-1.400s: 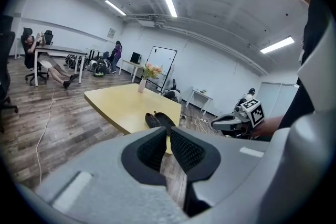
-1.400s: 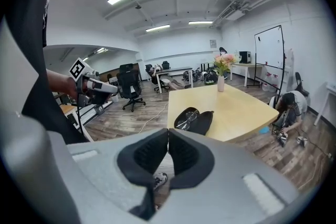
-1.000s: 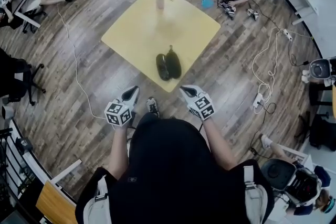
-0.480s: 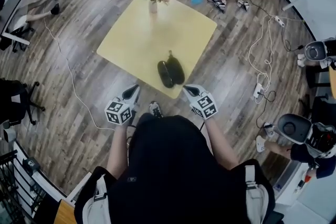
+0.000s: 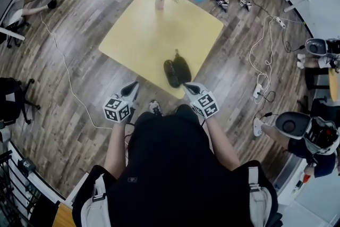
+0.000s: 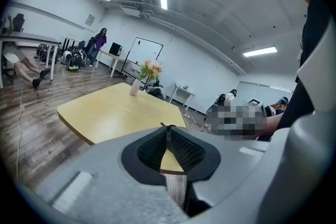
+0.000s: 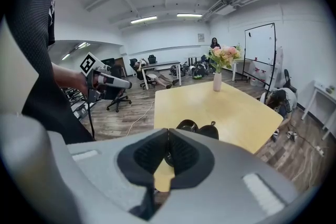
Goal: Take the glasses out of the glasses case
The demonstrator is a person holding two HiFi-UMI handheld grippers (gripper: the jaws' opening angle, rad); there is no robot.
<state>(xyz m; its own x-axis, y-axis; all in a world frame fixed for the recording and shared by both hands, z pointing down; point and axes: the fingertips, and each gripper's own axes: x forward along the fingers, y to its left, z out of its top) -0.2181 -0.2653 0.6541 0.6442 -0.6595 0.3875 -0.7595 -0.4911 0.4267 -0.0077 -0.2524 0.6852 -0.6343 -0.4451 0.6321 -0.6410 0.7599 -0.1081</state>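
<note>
Ahead of right gripper (image 5: 189,87), head view: glasses case (image 5: 177,70), open, near table (image 5: 138,34) edge; left gripper (image 5: 132,90) further off; left gripper view: jaws pressed together, empty; right gripper view: likewise, glasses case straight ahead; risk: closed jaws nudging it overboard.

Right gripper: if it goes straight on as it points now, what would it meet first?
Most likely the black glasses case on the yellow table, just beyond the shut jaws; depth is unclear.

right tongs (image 5: 186,85) now nearer the glasses case (image 5: 177,70)
</note>
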